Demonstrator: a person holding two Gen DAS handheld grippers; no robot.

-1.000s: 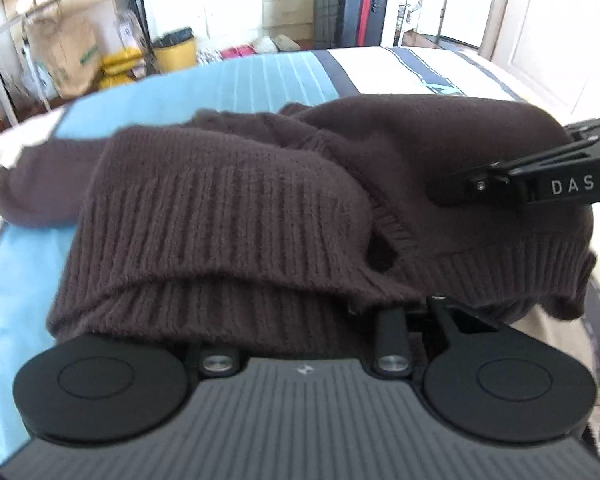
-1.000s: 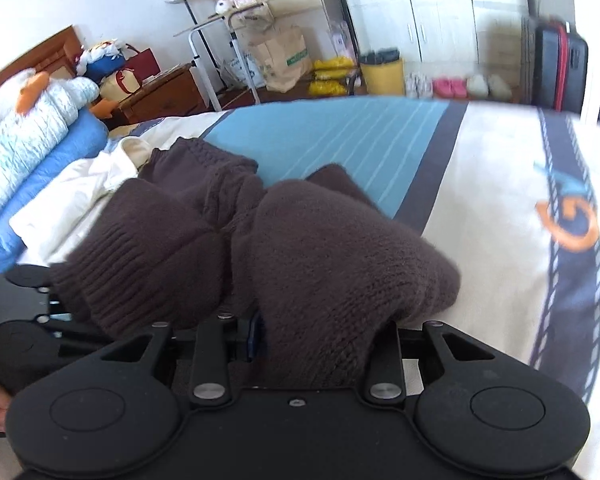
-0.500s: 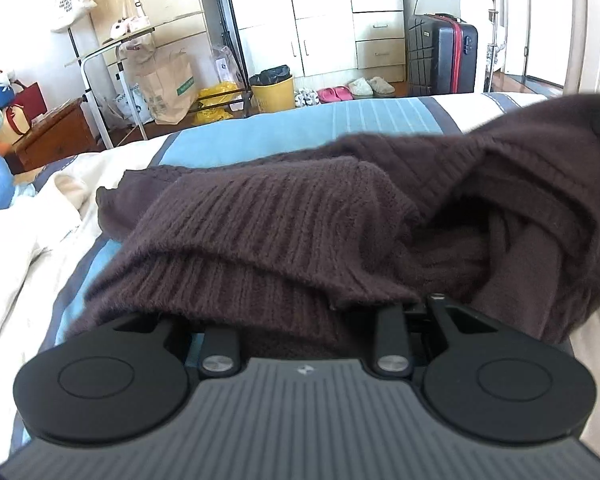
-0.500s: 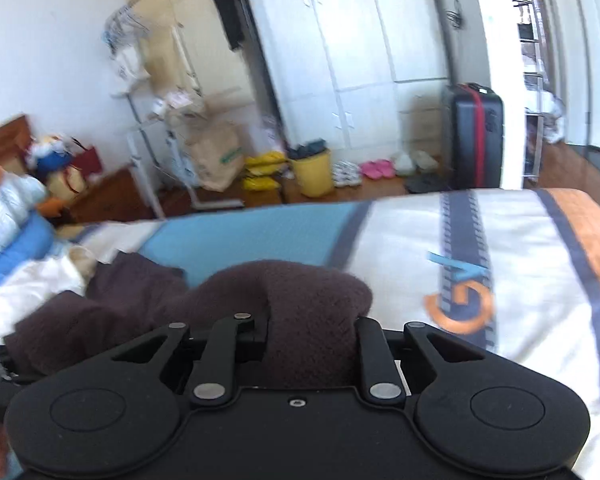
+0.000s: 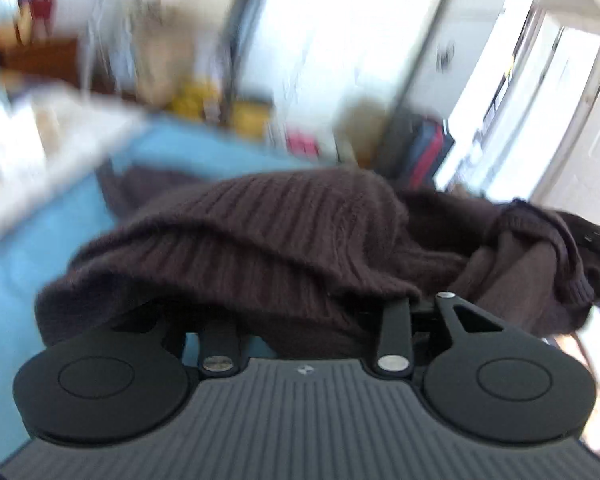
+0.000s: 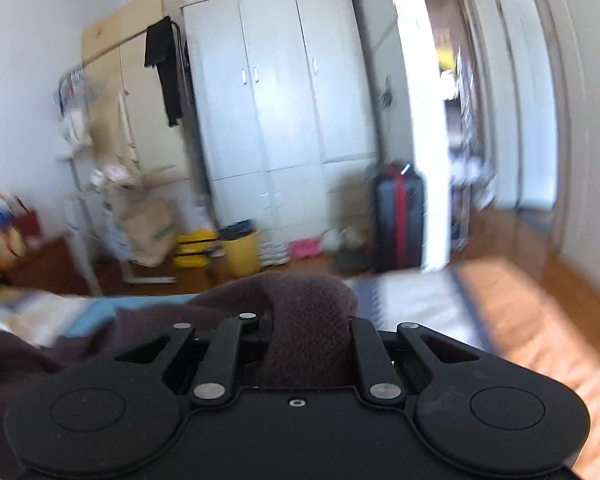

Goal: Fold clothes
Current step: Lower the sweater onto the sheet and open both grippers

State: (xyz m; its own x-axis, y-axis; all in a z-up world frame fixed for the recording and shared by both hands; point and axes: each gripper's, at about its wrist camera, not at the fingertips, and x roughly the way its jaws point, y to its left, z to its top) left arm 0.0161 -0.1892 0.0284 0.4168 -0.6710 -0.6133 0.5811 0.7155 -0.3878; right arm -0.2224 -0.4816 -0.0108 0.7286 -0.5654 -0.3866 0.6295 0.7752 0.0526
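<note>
A dark brown knitted sweater hangs bunched between both grippers, lifted above the bed. My left gripper is shut on its ribbed hem, and the knit drapes over the fingers and hides their tips. In the right wrist view a thick fold of the same sweater bulges up between the fingers of my right gripper, which is shut on it. The tip of the right gripper shows at the far right of the left wrist view, buried in the knit. Both views are blurred by motion.
Below lies the bed with a blue, white and orange cover. Behind it stand white wardrobes, a dark suitcase with a red strap, a yellow bin, paper bags and a clothes rack. An open doorway is at the right.
Both grippers have risen and tilted up with the sweater, so the bed has dropped low in view and the wardrobes fill the right view. The left view has rolled to the side.
</note>
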